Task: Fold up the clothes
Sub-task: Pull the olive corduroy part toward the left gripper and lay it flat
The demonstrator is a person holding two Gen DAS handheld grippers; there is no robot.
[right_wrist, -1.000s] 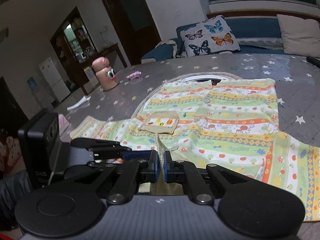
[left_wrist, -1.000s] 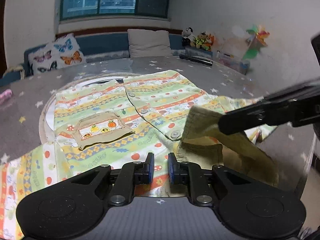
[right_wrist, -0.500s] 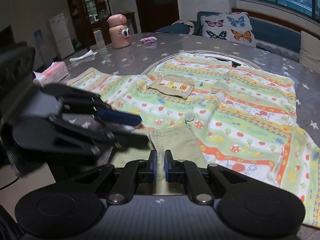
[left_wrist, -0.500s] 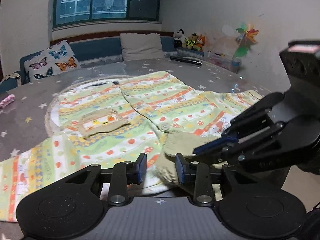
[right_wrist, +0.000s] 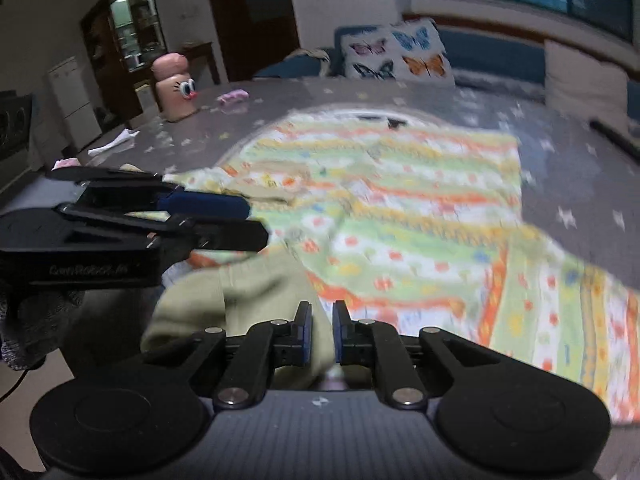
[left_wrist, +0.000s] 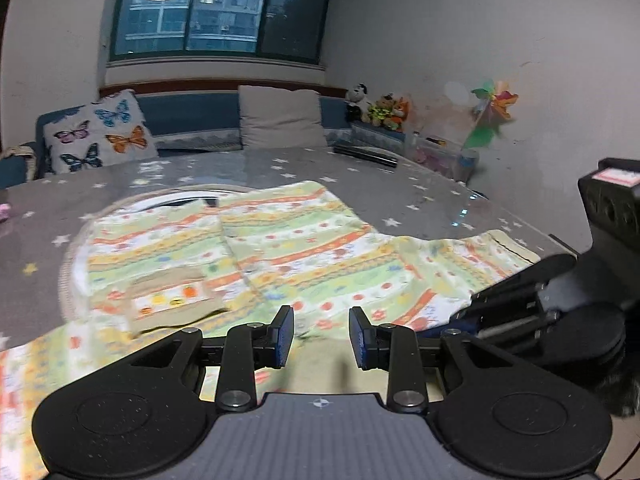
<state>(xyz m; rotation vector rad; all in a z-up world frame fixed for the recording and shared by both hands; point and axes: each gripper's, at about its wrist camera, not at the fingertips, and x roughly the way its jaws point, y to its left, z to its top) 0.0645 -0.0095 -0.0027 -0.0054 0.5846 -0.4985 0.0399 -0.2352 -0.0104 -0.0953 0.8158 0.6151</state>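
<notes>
My left tool [left_wrist: 321, 338] hangs slack over the near edge of the bench [left_wrist: 420, 190], its blue pads parted with nothing pressed between them; they have just widened and then eased in slightly. The striped shirt [left_wrist: 280, 248] lies spread flat on the grey star-print bench, filling the view from about 9 o'clock to 3 o'clock, with its tan chest pocket [left_wrist: 172, 300] at roughly 10 o'clock from that tool. My right tool [right_wrist: 322, 332] has just been loosening by a small amount; its pads stand a narrow gap apart around a fold of the pale olive cloth [right_wrist: 256, 292], and I cannot tell whether they still pinch it. That olive cloth bunches at the shirt's near hem, and in the right wrist view the left tool [right_wrist: 244, 216] crosses in at 9 o'clock, covering part of the shirt's sleeve. Around the shirt: a butterfly cushion [left_wrist: 100, 136] and a plain cushion [left_wrist: 280, 122] at 12 o'clock, stuffed toys [left_wrist: 380, 108] and a pinwheel [left_wrist: 492, 116] near 2 o'clock, a pink cartoon figure [right_wrist: 176, 88] at 11 o'clock in the right view. Both views are blurred, so the shirt's buttons and print are smeared, and the near hem is hidden behind the tool bodies.
</notes>
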